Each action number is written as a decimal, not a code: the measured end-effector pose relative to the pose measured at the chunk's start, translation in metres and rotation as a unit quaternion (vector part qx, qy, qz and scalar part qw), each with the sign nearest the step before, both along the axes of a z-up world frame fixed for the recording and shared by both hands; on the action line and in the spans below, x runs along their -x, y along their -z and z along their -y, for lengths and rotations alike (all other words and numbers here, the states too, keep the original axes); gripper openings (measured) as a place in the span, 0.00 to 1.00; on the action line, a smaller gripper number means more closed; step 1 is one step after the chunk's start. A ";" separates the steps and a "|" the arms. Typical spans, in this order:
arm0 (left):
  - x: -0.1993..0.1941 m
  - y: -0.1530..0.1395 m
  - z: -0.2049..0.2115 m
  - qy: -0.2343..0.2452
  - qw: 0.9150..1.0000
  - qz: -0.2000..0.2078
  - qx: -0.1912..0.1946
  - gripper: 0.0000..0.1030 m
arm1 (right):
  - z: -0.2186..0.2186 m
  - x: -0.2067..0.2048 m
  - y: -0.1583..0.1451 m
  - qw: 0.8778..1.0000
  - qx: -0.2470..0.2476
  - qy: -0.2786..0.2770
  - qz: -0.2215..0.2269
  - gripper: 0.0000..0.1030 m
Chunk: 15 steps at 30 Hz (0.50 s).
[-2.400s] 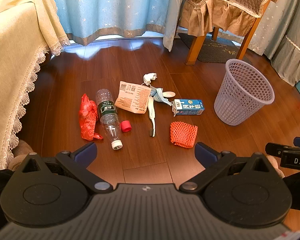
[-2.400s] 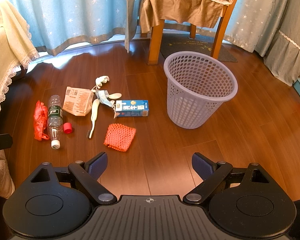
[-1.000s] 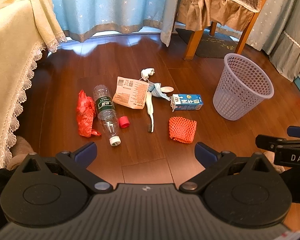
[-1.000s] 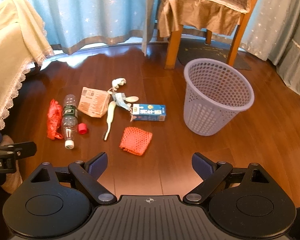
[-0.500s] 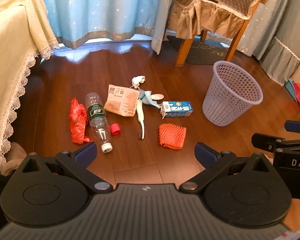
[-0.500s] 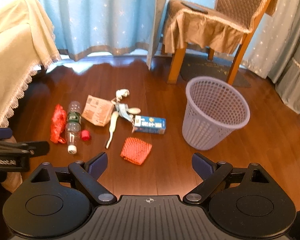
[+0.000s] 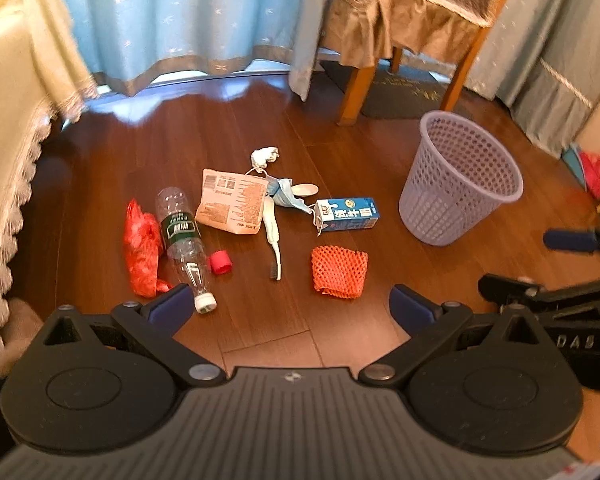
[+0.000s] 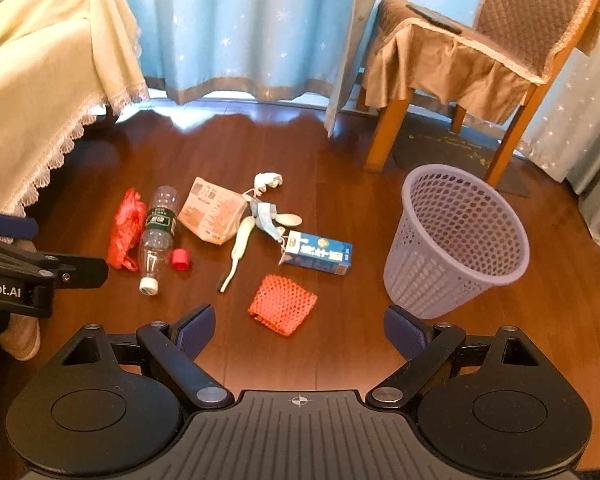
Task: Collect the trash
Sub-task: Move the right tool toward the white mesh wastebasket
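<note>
The lavender mesh wastebasket (image 8: 456, 240) stands upright on the dark wooden floor (image 8: 340, 344), and it serves as the landmark for everything else. Its inside, as far as the right wrist view shows, holds nothing. All the trash lies on the floor to the left of the wastebasket. Nearest it is the blue milk carton (image 8: 318, 257), lying on its side. In front of the carton, toward the cameras, sits the orange net (image 8: 282, 309). Farther left of the wastebasket come a crumpled blue face mask (image 8: 266, 220) with a white spoon (image 8: 290, 221) touching it, a white toothbrush (image 8: 238, 254), and a tan paper bag (image 8: 214, 210). A small wad of white tissue (image 8: 268, 180) lies behind the mask. Farther still from the wastebasket lie a clear plastic bottle (image 8: 158, 236) on its side, a red cap (image 8: 180, 260) just beside its neck, and a crumpled red plastic bag (image 8: 126, 228) touching the bottle's far side.

Behind the wastebasket stands a wooden chair (image 8: 480, 52) with a brown cover, in front of blue curtains (image 8: 240, 28).

The left gripper (image 7: 290, 306) hovers above the floor, fingers wide apart, holding nothing. The right gripper (image 8: 300, 330) hangs just in front of the wastebasket and the net, fingers likewise spread and empty.
</note>
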<state>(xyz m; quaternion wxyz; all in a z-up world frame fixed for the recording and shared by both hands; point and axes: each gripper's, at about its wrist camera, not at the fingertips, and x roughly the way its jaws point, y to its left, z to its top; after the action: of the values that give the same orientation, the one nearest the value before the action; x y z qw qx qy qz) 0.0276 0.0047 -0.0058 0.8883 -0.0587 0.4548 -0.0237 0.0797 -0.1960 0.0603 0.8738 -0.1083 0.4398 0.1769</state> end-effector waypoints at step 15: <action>-0.052 0.012 -0.010 0.088 0.993 -0.002 -0.082 0.99 | 0.017 -0.047 0.015 0.998 0.033 -0.056 0.004 0.87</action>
<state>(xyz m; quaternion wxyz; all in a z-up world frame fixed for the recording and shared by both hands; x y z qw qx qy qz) 0.0801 0.0150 -0.0179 0.8836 0.0541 0.4607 -0.0642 0.1268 -0.2126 0.0449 0.8601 -0.1619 0.4353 0.2109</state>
